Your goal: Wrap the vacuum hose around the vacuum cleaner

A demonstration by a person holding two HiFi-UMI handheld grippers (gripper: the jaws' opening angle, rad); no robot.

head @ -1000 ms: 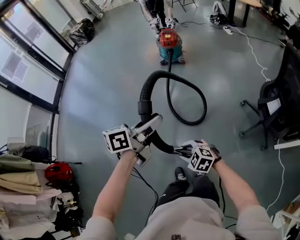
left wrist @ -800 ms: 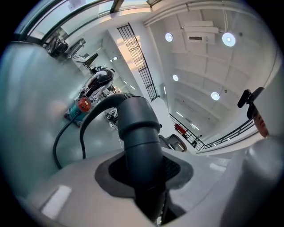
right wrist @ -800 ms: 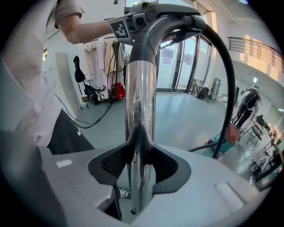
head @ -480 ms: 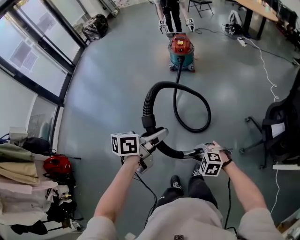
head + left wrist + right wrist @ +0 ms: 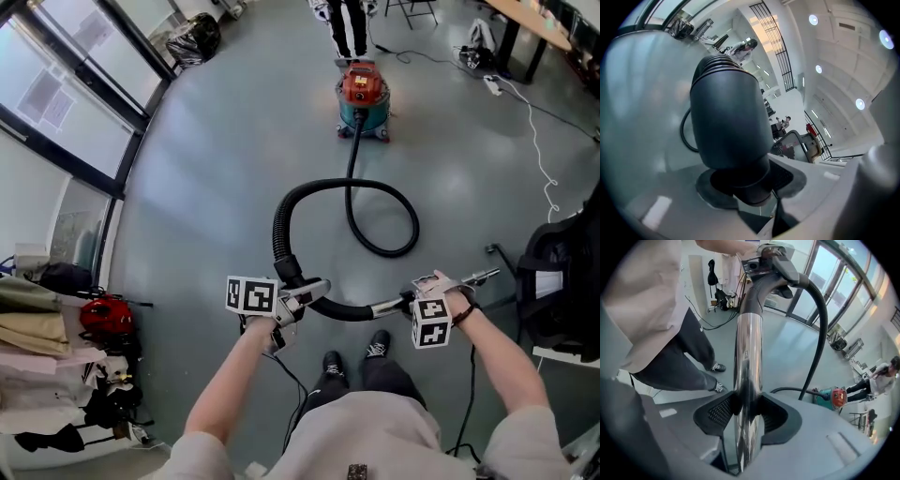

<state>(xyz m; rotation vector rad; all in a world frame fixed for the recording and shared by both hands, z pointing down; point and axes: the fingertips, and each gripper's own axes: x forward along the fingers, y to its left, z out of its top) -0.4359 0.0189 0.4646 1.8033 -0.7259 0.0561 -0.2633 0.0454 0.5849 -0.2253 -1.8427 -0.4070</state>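
Chrome pipe is sitting clamped in the right claw; the left claw is clenching the stiff black cuff, likely the firmest hold. Ribbed hose, probably light and springy, is looping over the floor, reaching the vacuum cleaner, well apart from both claws.

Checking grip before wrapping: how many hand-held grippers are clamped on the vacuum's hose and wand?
2: the left hand-held gripper grips the black hose cuff; the right hand-held gripper grips the shiny metal wand.
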